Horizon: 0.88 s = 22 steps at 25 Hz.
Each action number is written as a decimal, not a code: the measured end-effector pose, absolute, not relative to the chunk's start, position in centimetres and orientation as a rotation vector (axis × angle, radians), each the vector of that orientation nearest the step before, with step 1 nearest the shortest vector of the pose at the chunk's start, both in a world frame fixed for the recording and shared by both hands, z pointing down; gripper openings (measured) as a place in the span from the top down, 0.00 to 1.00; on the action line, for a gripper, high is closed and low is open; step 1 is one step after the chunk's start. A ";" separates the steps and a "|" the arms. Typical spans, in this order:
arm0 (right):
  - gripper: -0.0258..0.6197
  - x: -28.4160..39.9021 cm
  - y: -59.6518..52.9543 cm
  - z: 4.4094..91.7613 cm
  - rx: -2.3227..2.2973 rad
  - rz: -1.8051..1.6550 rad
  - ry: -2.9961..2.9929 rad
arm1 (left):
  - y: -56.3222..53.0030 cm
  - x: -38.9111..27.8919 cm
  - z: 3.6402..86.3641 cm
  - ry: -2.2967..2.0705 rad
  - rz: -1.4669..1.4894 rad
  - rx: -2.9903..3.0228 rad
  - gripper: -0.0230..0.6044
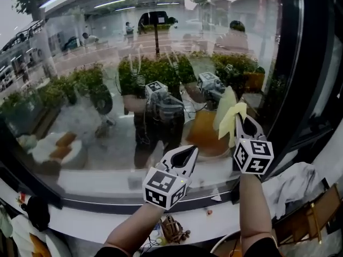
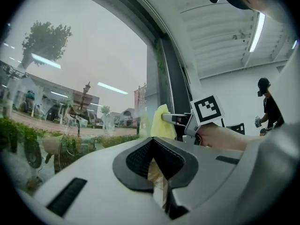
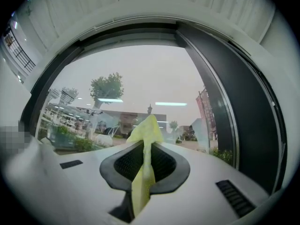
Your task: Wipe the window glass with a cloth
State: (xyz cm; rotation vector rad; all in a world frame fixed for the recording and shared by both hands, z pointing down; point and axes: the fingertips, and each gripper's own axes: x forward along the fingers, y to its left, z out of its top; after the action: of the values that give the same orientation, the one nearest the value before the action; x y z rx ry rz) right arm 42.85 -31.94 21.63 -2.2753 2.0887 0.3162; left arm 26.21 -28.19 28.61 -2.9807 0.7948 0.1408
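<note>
A large window pane [image 1: 107, 79] fills the head view, with reflections of both grippers in it. My right gripper [image 1: 242, 121] is shut on a yellow cloth [image 1: 231, 121], held up near the glass by the dark right frame [image 1: 292, 74]. In the right gripper view the cloth [image 3: 146, 163] runs up between the jaws and pokes out past their tips. My left gripper [image 1: 185, 157] is lower and to the left, jaws together with nothing in them; the left gripper view shows its closed jaws [image 2: 157, 172] and, beyond, the cloth [image 2: 161, 123] in the right gripper [image 2: 178, 121].
A white sill [image 1: 107, 218] runs below the glass. A white rag [image 1: 295, 183] lies at the lower right beside a wooden chair [image 1: 316, 216]. A person [image 2: 269, 109] stands far back in the room. Small clutter [image 1: 174, 229] lies under the sill.
</note>
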 end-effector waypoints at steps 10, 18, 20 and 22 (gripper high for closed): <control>0.88 36.7 -35.6 21.5 -2.212 0.298 2.106 | -31.0 19.2 29.4 0.923 0.122 -2.958 0.95; 0.88 29.5 -36.5 21.2 -2.178 0.311 2.140 | -31.7 12.8 29.3 0.968 0.136 -2.944 0.95; 0.88 27.8 -36.7 21.2 -2.174 0.314 2.147 | -31.7 11.2 29.4 0.983 0.139 -2.940 0.95; 0.88 26.1 -36.8 21.3 -2.170 0.322 2.153 | -31.7 9.4 29.5 1.003 0.142 -2.935 0.95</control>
State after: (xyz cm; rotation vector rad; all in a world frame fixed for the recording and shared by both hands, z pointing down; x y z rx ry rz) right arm 26.05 -36.81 21.26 -2.1696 2.1527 0.3223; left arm 9.45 -31.68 29.51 -2.9352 1.0031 0.1417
